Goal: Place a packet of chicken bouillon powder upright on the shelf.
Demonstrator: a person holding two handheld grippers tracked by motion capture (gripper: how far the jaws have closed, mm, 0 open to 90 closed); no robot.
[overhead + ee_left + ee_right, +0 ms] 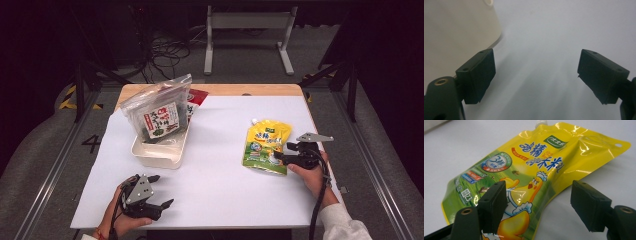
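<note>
Counter (210,180) surface takes up most of the high view, covered by a white sheet with a strip of wood showing along the far edge. Toward its far left stands a cream rectangular tub (161,150), and a clear bag (159,116) with a red, white and green label leans upright in it; a red packet (196,97) lies just behind the tub. Right of centre a yellow spouted pouch (265,145) printed with a cartoon chicken lies flat, spout toward the far side. The right gripper (278,156) is at the pouch's near right corner, its fingers (494,206) spread wide: in the right gripper view one finger sits over the printed face and the other stands over bare sheet beside the pouch edge, and contact cannot be judged. The left gripper (161,191) rests near the front left of the counter, fingers (477,75) wide apart over bare sheet, with the tub's wall (456,32) close by.
</note>
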